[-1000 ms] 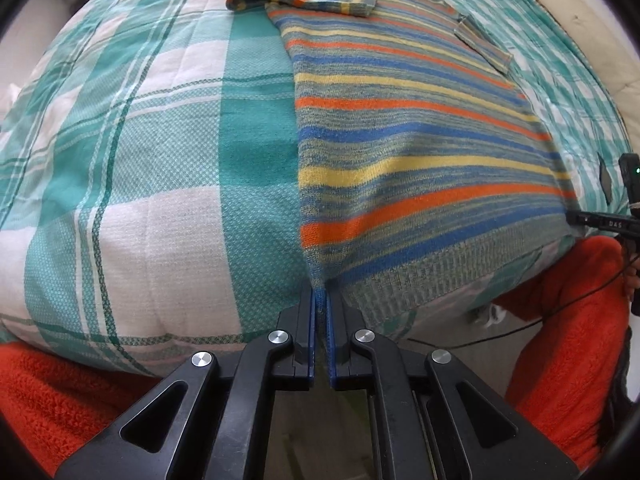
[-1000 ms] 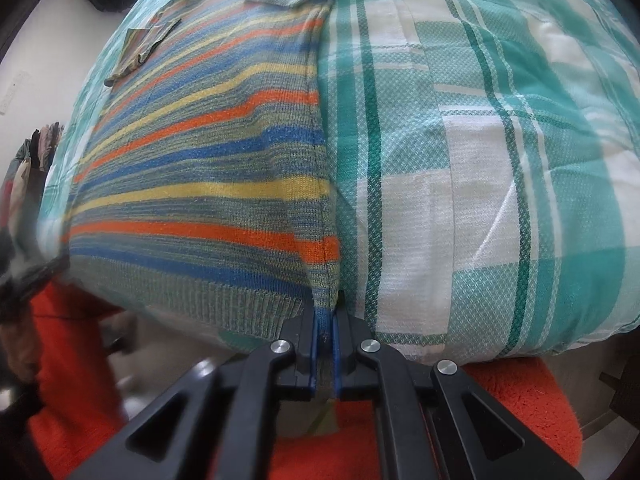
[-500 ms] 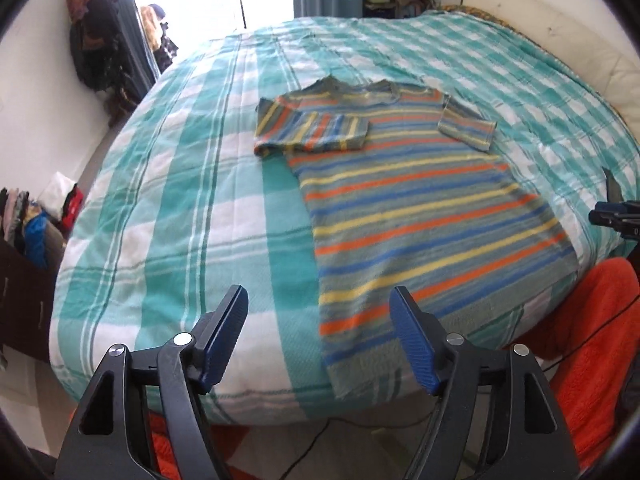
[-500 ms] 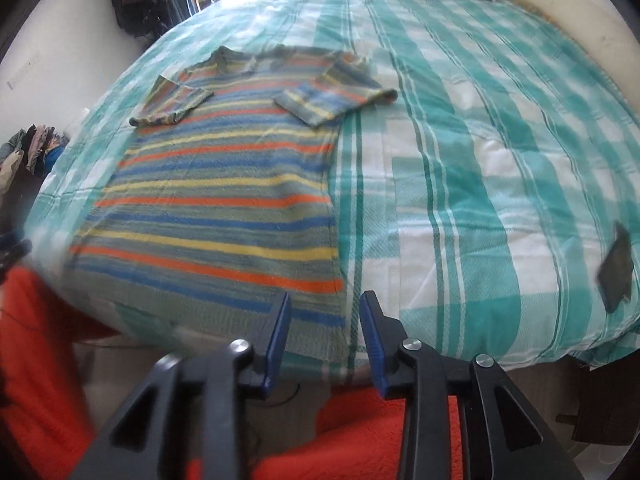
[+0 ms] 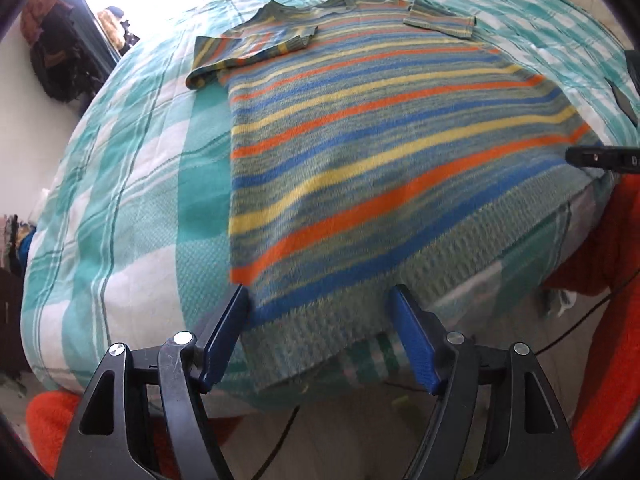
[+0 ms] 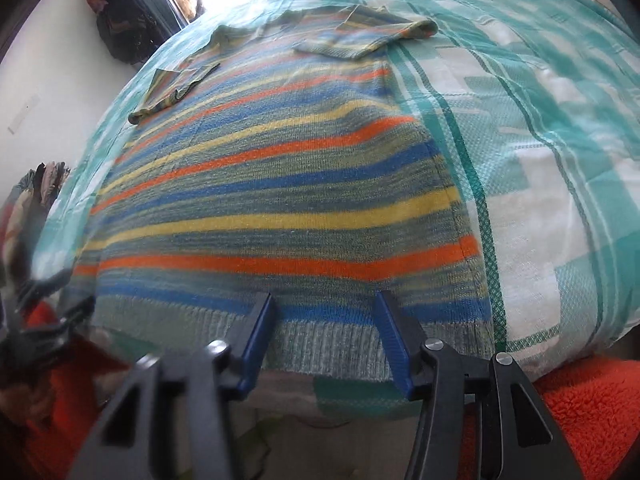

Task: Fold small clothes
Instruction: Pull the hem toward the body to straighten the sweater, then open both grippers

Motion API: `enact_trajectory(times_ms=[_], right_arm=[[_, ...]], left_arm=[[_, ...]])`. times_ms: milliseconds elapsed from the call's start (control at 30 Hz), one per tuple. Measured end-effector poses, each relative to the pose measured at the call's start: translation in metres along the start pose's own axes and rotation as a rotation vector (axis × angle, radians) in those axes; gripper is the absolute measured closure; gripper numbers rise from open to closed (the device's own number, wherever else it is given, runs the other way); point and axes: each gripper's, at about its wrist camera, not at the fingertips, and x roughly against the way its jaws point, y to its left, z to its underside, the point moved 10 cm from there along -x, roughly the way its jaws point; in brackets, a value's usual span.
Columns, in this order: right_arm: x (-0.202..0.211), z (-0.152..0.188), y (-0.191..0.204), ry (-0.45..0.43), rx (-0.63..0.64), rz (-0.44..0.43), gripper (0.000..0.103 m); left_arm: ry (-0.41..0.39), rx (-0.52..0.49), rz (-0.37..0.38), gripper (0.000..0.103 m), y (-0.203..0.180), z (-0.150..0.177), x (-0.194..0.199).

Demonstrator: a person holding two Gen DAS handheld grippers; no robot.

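Left wrist view shows the striped sweater flat on the bed, both sleeves turned in (hem overhanging the edge). Left gripper and right gripper gape empty at the hem; body folds likely remain.

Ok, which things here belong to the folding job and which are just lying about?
Part of the job:
- striped sweater, sleeves folded in
- left hand-held gripper, open at the hem
- right hand-held gripper, open at the hem

Just lying about:
- plaid bedspread underneath
- dark bag by the wall
- orange fleece
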Motion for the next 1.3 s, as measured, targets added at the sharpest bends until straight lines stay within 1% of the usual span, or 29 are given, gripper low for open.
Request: enact_trajectory(times_ms=[67, 100, 133, 167, 233, 300, 400, 467, 533, 567, 633, 667, 733, 767, 800, 833, 867, 933, 1000, 1067, 1167, 1300], right_arm=[[-0.003, 0.000, 0.000, 0.004, -0.001, 0.010, 0.050], [-0.004, 0.000, 0.001, 0.006, 0.008, 0.019, 0.050], [-0.004, 0.000, 0.002, 0.006, 0.017, 0.027, 0.048], [-0.003, 0.000, 0.003, 0.006, 0.023, 0.033, 0.047], [0.001, -0.001, 0.004, -0.007, 0.023, 0.043, 0.047], [0.016, -0.005, 0.003, -0.065, 0.019, 0.062, 0.047], [0.044, -0.017, 0.006, -0.188, 0.032, 0.084, 0.047], [0.054, -0.026, 0.011, -0.240, 0.039, 0.088, 0.047], [0.056, -0.031, 0.017, -0.261, 0.052, 0.080, 0.044], [0.053, -0.032, 0.020, -0.262, 0.062, 0.076, 0.044], [0.043, -0.031, 0.025, -0.251, 0.088, 0.078, 0.044], [0.035, -0.028, 0.024, -0.226, 0.100, 0.088, 0.044], [0.018, -0.019, 0.022, -0.160, 0.106, 0.094, 0.044], [0.008, -0.013, 0.018, -0.119, 0.102, 0.104, 0.043], [0.000, -0.008, 0.015, -0.084, 0.100, 0.112, 0.042], [-0.003, -0.006, 0.014, -0.076, 0.101, 0.112, 0.041], [-0.003, -0.006, 0.013, -0.080, 0.105, 0.113, 0.039], [-0.004, -0.003, 0.012, -0.080, 0.111, 0.115, 0.035], [-0.006, -0.003, 0.011, -0.078, 0.106, 0.112, 0.033], [-0.007, -0.003, 0.012, -0.073, 0.100, 0.110, 0.030], [-0.008, -0.003, 0.013, -0.072, 0.101, 0.114, 0.028], [-0.008, -0.004, 0.013, -0.076, 0.104, 0.112, 0.025]], left_arm=[[0.035, -0.044, -0.053, 0.026, 0.001, 0.016, 0.000], [0.040, -0.054, -0.061, 0.027, 0.000, 0.022, 0.003], [0.040, -0.052, -0.055, 0.027, 0.000, 0.025, 0.008], [0.034, -0.038, -0.034, 0.028, 0.000, 0.026, 0.016], [-0.019, 0.008, 0.006, 0.028, 0.005, 0.018, 0.039], [-0.093, 0.048, 0.020, 0.025, 0.012, -0.002, 0.061], [-0.212, 0.075, 0.009, 0.018, 0.024, -0.045, 0.084], [-0.270, 0.076, -0.009, 0.017, 0.028, -0.077, 0.085], [-0.307, 0.082, -0.025, 0.016, 0.030, -0.105, 0.072], [-0.305, 0.088, -0.025, 0.015, 0.029, -0.114, 0.060], [-0.268, 0.098, -0.032, 0.015, 0.024, -0.122, 0.027], [-0.232, 0.094, -0.041, 0.015, 0.019, -0.118, 0.008], [-0.124, 0.076, -0.077, 0.015, 0.013, -0.097, -0.036], [-0.100, 0.081, -0.077, 0.013, 0.010, -0.083, -0.053], [-0.169, 0.123, -0.078, 0.006, 0.013, -0.076, -0.052], [-0.224, 0.169, -0.094, 0.002, 0.019, -0.071, -0.048], [-0.229, 0.195, -0.093, 0.001, 0.022, -0.066, -0.047], [-0.221, 0.203, -0.071, 0.001, 0.024, -0.064, -0.043], [-0.203, 0.192, -0.063, 0.001, 0.024, -0.064, -0.043], [-0.187, 0.202, -0.057, 0.001, 0.025, -0.063, -0.043], [-0.172, 0.220, -0.059, 0.001, 0.027, -0.059, -0.042], [-0.158, 0.219, -0.055, 0.001, 0.026, -0.051, -0.036]])
